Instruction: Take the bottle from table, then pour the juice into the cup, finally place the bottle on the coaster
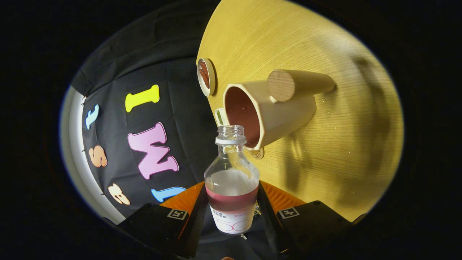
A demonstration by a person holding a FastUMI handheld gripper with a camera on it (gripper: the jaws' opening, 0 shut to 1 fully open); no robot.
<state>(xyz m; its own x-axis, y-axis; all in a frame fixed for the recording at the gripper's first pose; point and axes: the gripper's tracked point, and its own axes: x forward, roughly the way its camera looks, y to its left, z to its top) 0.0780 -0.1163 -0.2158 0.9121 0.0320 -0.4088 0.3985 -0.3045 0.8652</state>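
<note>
My gripper (231, 207) is shut on a clear, uncapped bottle (231, 180) with a white label and red juice low in it. The whole view is rolled, so the wooden table (325, 151) stands almost on end and the bottle is tipped toward the cup. The beige cup (274, 115), with a thick wooden peg handle (296, 85) and a reddish-brown inside, is just ahead of the fingers. The bottle's open mouth (231, 130) is at the cup's rim. A thin pale streak runs along the inside of the bottle's neck. A round beige coaster (257, 154) peeks out beside the cup's rim.
Beyond the cup, at the table's edge, lies a round white-rimmed disc with a brown centre (206, 77). A small greenish disc (219, 116) is partly hidden behind the cup. The wood past the cup is bare, with shadows across it. The booth's black cloth wall (173, 108) lies beyond the table edge.
</note>
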